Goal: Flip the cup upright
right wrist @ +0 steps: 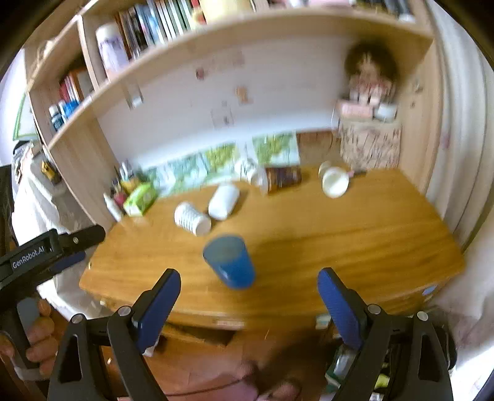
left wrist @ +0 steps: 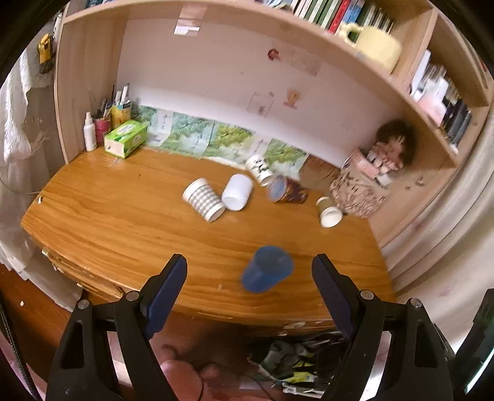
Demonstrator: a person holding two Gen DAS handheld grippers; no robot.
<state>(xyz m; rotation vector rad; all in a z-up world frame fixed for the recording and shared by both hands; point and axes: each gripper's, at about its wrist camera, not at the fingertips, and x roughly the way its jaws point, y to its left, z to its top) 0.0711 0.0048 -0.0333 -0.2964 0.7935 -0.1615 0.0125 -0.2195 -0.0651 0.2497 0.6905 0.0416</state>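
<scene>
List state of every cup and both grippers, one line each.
blue cup: upright, mouth up, near front edge.
striped cup: on its side.
white cup: on its side.
patterned white cup: on its side.
dark cup: on its side.
small cup: on its side.
left gripper: open, empty.
right gripper: open, empty.

We cannot read the print on the dark cup (left wrist: 287, 191) lying near the desk's (left wrist: 123, 216) back edge, since motion smears it in both views. The doll (right wrist: 370, 71) in the back right corner is blurred in the right wrist view, its face unclear. The blue cup (right wrist: 230, 262) near the front edge has soft outlines. The left gripper (right wrist: 77, 243) is cut off by the picture's left edge; we cannot tell there how its jaws stand. Book spines on the shelf (left wrist: 355, 15) are too blurred to read.
</scene>
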